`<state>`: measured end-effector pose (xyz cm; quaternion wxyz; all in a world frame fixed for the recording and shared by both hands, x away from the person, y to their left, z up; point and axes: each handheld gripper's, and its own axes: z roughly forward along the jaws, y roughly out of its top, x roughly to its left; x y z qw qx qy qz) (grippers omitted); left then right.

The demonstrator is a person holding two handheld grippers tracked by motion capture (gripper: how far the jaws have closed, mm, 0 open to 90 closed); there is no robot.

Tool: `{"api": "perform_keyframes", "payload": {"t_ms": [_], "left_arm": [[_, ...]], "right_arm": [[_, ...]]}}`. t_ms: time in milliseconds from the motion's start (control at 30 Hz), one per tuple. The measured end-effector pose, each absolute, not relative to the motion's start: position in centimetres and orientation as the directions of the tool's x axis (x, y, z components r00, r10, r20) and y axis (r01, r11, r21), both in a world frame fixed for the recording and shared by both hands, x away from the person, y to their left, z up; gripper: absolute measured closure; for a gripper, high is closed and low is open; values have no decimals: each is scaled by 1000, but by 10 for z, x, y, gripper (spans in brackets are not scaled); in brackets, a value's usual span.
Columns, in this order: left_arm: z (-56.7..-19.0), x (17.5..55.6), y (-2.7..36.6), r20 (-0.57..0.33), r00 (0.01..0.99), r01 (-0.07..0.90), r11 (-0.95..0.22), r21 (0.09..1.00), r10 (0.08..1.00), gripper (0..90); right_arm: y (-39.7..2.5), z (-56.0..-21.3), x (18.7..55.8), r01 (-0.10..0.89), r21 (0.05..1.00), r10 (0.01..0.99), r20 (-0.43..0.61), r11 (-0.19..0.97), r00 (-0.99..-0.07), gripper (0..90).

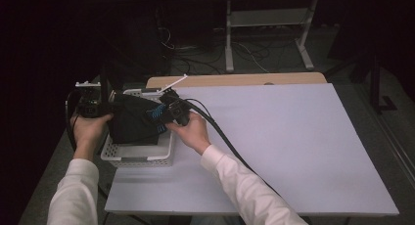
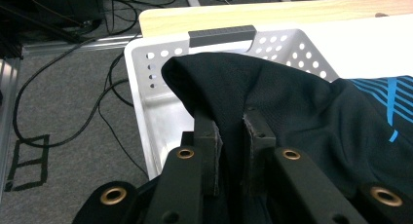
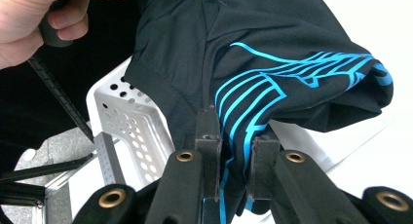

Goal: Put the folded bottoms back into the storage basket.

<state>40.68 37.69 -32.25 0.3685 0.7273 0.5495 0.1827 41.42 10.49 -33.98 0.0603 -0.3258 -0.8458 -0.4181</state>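
Note:
A black garment with blue stripes (image 1: 134, 120) hangs over a white perforated basket (image 1: 142, 155) at the table's left edge. My left gripper (image 1: 108, 109) is shut on the garment's left side; in the left gripper view its jaws pinch a fold of the black garment (image 2: 272, 102) above the basket (image 2: 146, 83). My right gripper (image 1: 164, 118) is shut on the garment's right side, near the blue print. In the right gripper view the jaws clamp the striped cloth (image 3: 272, 83), with the basket (image 3: 131, 126) below it and the other hand (image 3: 34, 24) at the upper left.
A white table top (image 1: 284, 137) stretches to the right of the basket, with a wooden strip (image 1: 235, 80) along its far edge. Cables and a metal table frame (image 1: 266, 29) lie on the floor behind. A black cable (image 1: 230, 146) trails from the right gripper over the table.

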Motion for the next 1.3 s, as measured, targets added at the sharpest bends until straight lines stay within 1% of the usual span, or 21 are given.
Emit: {"api": "perform_keyframes", "payload": {"t_ms": [167, 433, 600, 667, 733, 800, 867, 933, 1000, 1067, 1133, 1200, 1233, 1300], "left_arm": [[-326, 411, 375, -130, 333, 669, -137, 730, 934, 788], [-335, 416, 374, -145, 327, 699, -135, 703, 934, 786], [-337, 418, 374, -153, 334, 709, -141, 691, 930, 785], [-338, 419, 373, -156, 335, 711, -141, 689, 929, 782], [-338, 419, 372, -158, 338, 712, -142, 688, 928, 764], [-340, 420, 370, -170, 349, 715, -145, 683, 922, 709], [-339, 420, 368, -163, 350, 711, -148, 688, 922, 627], [-338, 419, 366, -166, 357, 703, -147, 696, 919, 563], [-336, 418, 363, -160, 362, 702, -156, 695, 918, 473], [-334, 418, 361, -164, 364, 697, -151, 701, 917, 375], [-334, 417, 358, -165, 360, 692, -144, 707, 918, 293], [-334, 416, 356, -178, 359, 689, -132, 712, 916, 197], [-334, 416, 355, -190, 363, 690, -127, 713, 912, 152], [-333, 415, 354, -197, 371, 687, -125, 716, 907, 94]], "right_arm": [[106, -345, 415, 611, 662, 505, 383, 434, -774, 778], [106, -355, 419, 623, 648, 514, 388, 439, -765, 776], [107, -358, 422, 622, 635, 520, 376, 459, -767, 754], [105, -359, 424, 635, 624, 512, 400, 456, -760, 716], [104, -359, 426, 641, 618, 507, 411, 456, -757, 617], [103, -358, 426, 642, 610, 517, 402, 464, -756, 550], [101, -357, 426, 632, 606, 526, 376, 483, -763, 516], [98, -355, 427, 622, 617, 516, 373, 483, -771, 471], [95, -352, 427, 607, 625, 510, 358, 491, -782, 420], [93, -348, 426, 587, 635, 498, 343, 502, -796, 341], [92, -345, 425, 567, 647, 503, 310, 510, -807, 239], [89, -342, 425, 566, 649, 505, 309, 509, -806, 125], [88, -341, 425, 573, 644, 508, 315, 506, -802, 109], [85, -340, 426, 573, 644, 499, 323, 507, -804, 71]]}}
